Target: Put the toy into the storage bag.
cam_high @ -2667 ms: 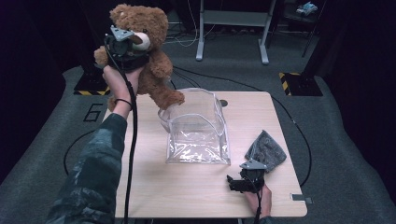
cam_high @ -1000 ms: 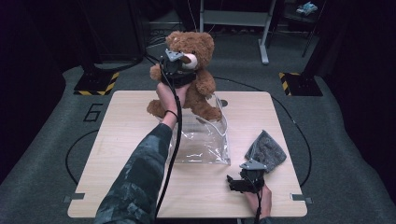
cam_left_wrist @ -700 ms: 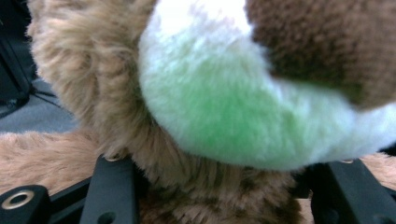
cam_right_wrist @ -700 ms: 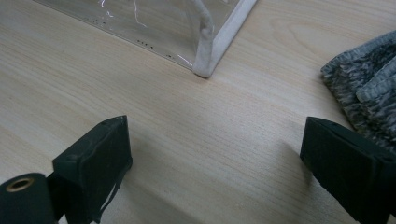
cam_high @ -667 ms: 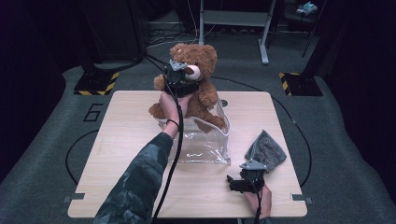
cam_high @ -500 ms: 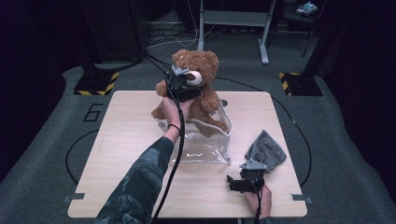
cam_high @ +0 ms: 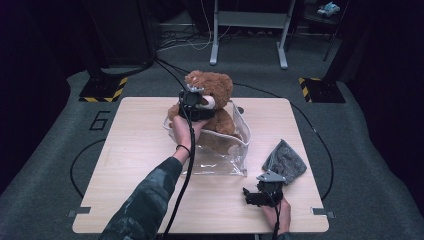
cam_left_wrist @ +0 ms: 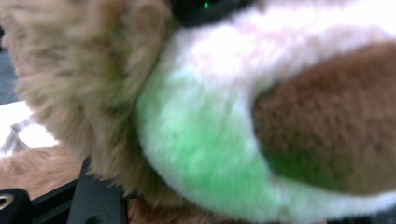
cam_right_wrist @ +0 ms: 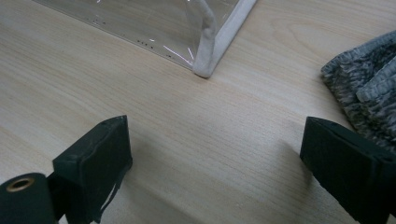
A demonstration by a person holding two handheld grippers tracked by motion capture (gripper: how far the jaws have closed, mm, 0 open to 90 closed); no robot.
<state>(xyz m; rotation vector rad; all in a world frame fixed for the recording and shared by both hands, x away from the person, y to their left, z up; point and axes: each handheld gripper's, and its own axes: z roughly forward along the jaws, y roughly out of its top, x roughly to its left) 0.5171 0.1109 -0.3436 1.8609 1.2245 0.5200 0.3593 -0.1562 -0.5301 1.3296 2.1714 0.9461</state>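
One brown plush teddy bear with a cream muzzle (cam_high: 212, 97), at the far middle of the bench (cam_high: 130, 150). One clear plastic pouch with white trim (cam_high: 220, 152), at the bench's centre. One grey knitted cloth, crumpled (cam_high: 285, 161), near the right edge. Two handheld black two-jaw grippers: the left gripper (cam_high: 192, 102) at the bear, the right gripper (cam_high: 260, 194) near the front right corner. One bench of pale wood carries all of these.
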